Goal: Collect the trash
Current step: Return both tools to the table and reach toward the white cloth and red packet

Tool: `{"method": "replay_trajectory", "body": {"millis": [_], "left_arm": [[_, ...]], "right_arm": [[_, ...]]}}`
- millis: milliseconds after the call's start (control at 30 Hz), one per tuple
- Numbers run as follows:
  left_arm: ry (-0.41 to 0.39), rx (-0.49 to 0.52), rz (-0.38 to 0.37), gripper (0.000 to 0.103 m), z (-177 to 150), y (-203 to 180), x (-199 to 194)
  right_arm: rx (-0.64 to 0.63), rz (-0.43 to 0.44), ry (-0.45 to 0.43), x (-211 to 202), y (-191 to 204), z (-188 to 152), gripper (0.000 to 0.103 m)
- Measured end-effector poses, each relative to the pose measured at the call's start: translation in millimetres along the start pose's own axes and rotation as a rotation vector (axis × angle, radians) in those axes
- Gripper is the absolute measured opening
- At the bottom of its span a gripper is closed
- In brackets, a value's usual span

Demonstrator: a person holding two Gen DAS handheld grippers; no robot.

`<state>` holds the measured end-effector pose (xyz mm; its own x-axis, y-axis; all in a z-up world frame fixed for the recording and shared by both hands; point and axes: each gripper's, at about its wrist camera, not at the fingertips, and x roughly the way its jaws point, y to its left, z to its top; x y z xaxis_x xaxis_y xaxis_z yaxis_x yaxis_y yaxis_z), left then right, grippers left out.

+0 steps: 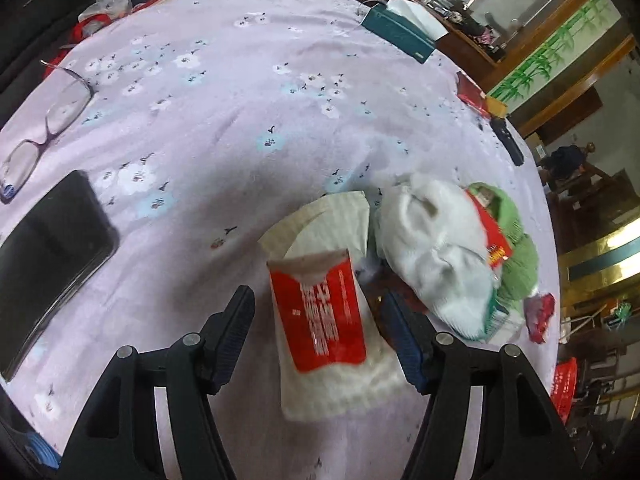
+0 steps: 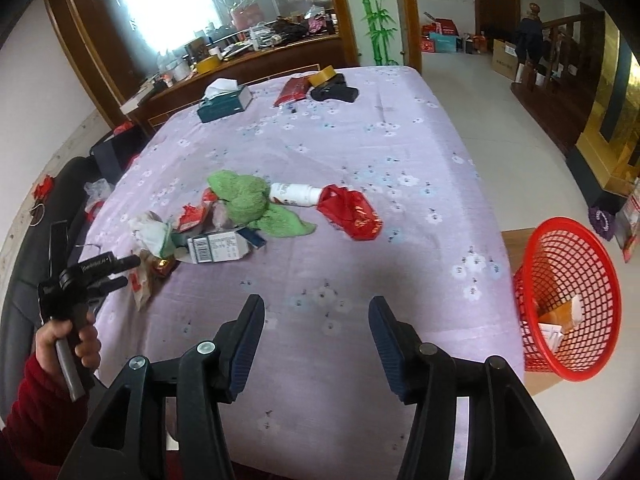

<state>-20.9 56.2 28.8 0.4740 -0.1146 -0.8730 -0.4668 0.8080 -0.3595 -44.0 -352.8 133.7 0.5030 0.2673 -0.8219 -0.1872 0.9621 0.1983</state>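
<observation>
Wrapper (image 1: 320,320) between left claw (image 1: 316,312) (untouched)

My counter (image 2: 360,280) wears a lilac flowered cloth. On it lie a trash heap with a green rag (image 2: 248,204), a white bottle (image 2: 296,194), a red wrapper (image 2: 352,212), a tissue box (image 2: 224,102), my glasses (image 1: 48,120) and a phone (image 1: 48,256).

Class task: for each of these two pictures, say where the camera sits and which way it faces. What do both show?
Left wrist: on the left claw, facing down at a red-and-white packet between its open fingers.
Right wrist: on the right claw, facing across the table toward the red basket; a hand and red sleeve show.
Shared: green cloth, tissue box, lilac tablecloth.
</observation>
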Motion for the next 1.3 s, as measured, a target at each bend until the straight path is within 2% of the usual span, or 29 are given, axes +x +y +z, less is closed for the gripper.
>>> {"method": "replay_trajectory", "body": {"millis": [100, 133, 200, 300, 500, 567, 767, 900, 1100, 1300], "left_arm": [[-0.008, 0.003, 0.014, 0.062, -2, 0, 7], [-0.01, 0.006, 0.016, 0.059, -3, 1, 9], [-0.026, 0.016, 0.021, 0.045, -4, 2, 8], [-0.036, 0.038, 0.023, 0.04, -6, 4, 5], [-0.071, 0.088, 0.039, 0.039, -19, 10, -17], [-0.088, 0.096, 0.039, 0.039, -23, 15, -30], [-0.129, 0.116, 0.048, 0.039, -33, 32, -64], [-0.146, 0.137, 0.059, 0.039, -38, 42, -81], [-0.154, 0.144, 0.061, 0.039, -42, 56, -93], [-0.154, 0.165, 0.054, 0.039, -42, 57, -94]], "right_arm": [[-0.002, -0.018, 0.001, -2, -4, 2, 0.059], [-0.006, -0.02, 0.0, -2, -3, 2, 0.059], [-0.015, -0.022, 0.001, -3, -2, 4, 0.059], [-0.037, -0.01, 0.003, 0, 4, 7, 0.059], [-0.144, 0.054, 0.017, 14, 41, 16, 0.059], [-0.187, 0.088, 0.027, 21, 58, 19, 0.063], [-0.327, 0.195, 0.042, 49, 119, 32, 0.067], [-0.454, 0.248, 0.059, 77, 171, 41, 0.074], [-0.621, 0.234, 0.066, 121, 232, 45, 0.076], [-0.712, 0.136, 0.092, 176, 269, 58, 0.077]]}}
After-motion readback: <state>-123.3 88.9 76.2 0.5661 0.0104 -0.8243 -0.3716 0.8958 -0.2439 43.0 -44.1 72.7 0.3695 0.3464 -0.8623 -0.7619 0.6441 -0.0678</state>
